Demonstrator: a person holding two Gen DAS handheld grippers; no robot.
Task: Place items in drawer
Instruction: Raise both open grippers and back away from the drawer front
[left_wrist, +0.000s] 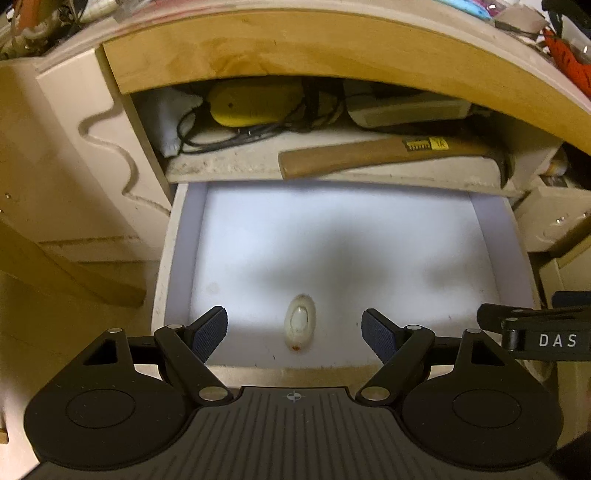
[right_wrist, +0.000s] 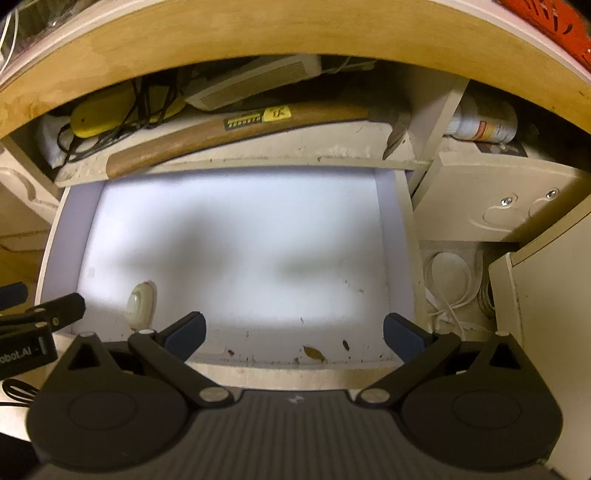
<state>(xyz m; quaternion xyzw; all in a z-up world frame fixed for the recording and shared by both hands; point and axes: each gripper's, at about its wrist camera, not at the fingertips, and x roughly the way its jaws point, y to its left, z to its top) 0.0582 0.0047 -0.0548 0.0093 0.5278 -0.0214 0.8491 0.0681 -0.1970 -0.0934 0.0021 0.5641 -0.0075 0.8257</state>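
Both grippers, left (left_wrist: 294, 334) and right (right_wrist: 294, 334), hang wide and empty over the open drawer (left_wrist: 173, 258). A pale oval item (left_wrist: 300, 322), too overexposed to identify, lies near its front edge; the hammer (left_wrist: 369, 155) head is partly hidden.

My left claw (left_wrist: 294, 334) is matte black plastic: two round discs at the base, linkage arms pinned with silver rivets, and a ribbed grey plate carrying a small crosshair mark. Its fingers (left_wrist: 209, 333) wear dark blue, finely textured pads. My right claw (right_wrist: 294, 334) has the same build, with blue pads (right_wrist: 185, 335) and silver rivets. White lettering reads "DAS" on its side, and "obot.AI" shows on the left one's.
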